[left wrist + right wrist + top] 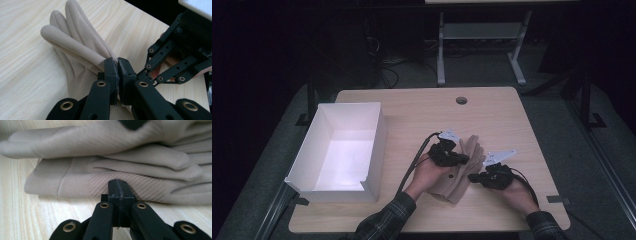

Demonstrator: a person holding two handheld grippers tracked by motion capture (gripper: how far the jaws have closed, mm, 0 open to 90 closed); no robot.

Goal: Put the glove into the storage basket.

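Left tool (460, 159) jaws pinched together on beige glove (466, 167), fabric caught between pads per left gripper view. Glove flat on worktop (422, 107), right of white box (343, 150), between both tools. Right tool (473, 177) jaws fully closed, tips at glove cuff edge, nothing visibly gripped.

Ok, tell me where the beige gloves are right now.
In the high view the beige gloves lie on the table's right half, between the left tongs and right tongs, right of the white box.
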